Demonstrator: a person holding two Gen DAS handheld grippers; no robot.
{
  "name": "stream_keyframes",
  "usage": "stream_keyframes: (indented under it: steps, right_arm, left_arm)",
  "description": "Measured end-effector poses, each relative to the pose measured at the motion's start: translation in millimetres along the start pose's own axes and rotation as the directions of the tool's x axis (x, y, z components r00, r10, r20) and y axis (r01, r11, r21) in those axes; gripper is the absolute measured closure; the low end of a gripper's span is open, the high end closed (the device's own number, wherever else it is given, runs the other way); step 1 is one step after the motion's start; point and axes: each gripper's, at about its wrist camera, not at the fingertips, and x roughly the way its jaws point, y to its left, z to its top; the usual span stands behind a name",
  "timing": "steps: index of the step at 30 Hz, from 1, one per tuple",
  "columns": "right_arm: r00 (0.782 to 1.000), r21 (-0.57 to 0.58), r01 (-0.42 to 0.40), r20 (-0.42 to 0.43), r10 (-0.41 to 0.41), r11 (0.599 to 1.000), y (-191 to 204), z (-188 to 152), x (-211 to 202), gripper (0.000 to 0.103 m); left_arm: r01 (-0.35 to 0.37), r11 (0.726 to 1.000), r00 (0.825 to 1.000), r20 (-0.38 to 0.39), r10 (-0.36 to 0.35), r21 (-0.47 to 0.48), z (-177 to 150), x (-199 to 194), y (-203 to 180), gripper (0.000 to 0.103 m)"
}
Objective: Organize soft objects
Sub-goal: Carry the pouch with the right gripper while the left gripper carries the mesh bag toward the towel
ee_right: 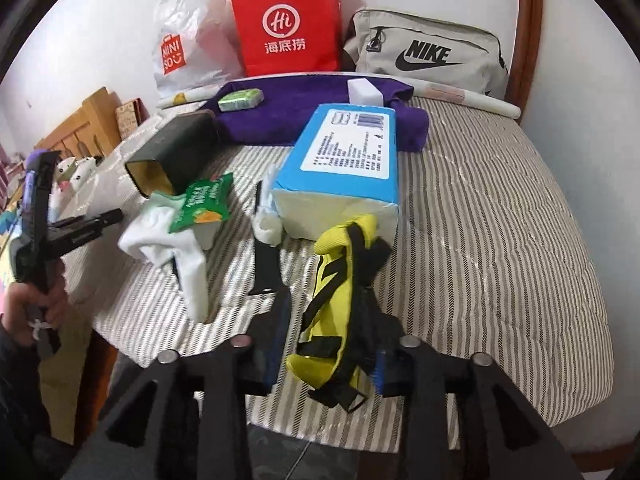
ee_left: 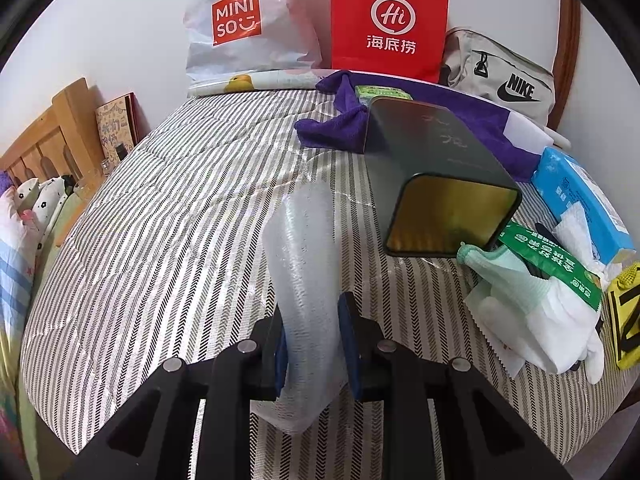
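Note:
My left gripper (ee_left: 312,340) is shut on a translucent bubble-wrap pouch (ee_left: 304,272) that hangs over the striped bed cover (ee_left: 160,220). A dark green tin (ee_left: 432,168) lies on its side with its open gold mouth toward me, to the right of the pouch. White socks (ee_left: 552,328) and a green packet (ee_left: 552,264) lie at the right. My right gripper (ee_right: 332,344) is shut on a yellow and black strap bag (ee_right: 340,280), in front of the blue tissue pack (ee_right: 344,160). The socks (ee_right: 168,236) and tin (ee_right: 172,152) lie to its left.
A purple towel (ee_right: 312,108) lies across the far side with a green sponge (ee_right: 240,99) and white block (ee_right: 364,90) on it. A Miniso bag (ee_right: 184,48), red paper bag (ee_right: 286,28) and Nike pouch (ee_right: 424,52) lean on the wall. A wooden headboard (ee_left: 44,136) stands left.

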Motion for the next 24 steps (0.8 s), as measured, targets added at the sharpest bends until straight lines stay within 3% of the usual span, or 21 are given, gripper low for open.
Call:
stream_keyframes:
  steps: [3,7,10,14,17,24]
  right_arm:
    - [0.999,0.033,-0.028,-0.022,0.029,0.999,-6.7,-2.2,12.7,0.071]
    - [0.999,0.048,-0.047,0.009,0.047,0.998,-10.2,-5.3,13.0,0.077]
    - [0.998,0.062,-0.062,0.017,0.061,0.996,-11.2,-7.7,10.0,0.078]
    - [0.997,0.081,-0.073,0.013,0.073,0.994,-12.4,-8.5,8.6,0.079]
    - [0.995,0.090,-0.095,0.016,0.094,0.991,-13.7,-6.1,3.5,0.092]
    - [0.993,0.096,-0.114,0.030,0.111,0.989,-15.4,-1.1,-6.3,0.094]
  left_arm:
    - [0.009,1.000,1.000,0.004,-0.009,-0.001,-1.0,-0.6,0.4,0.080]
    - [0.032,0.999,0.999,-0.010,-0.031,0.013,-1.7,-3.7,-0.2,0.080]
    - [0.073,0.997,0.997,-0.016,-0.073,0.007,-6.8,-8.2,-1.2,0.090]
    - [0.133,0.991,0.990,-0.037,-0.133,-0.017,-12.4,-14.1,-2.0,0.092]
    - [0.188,0.981,0.980,-0.049,-0.191,-0.053,-12.7,-19.0,-0.7,0.092]
    - [0.196,0.979,0.979,-0.040,-0.198,-0.050,-0.8,-36.3,-3.4,0.093]
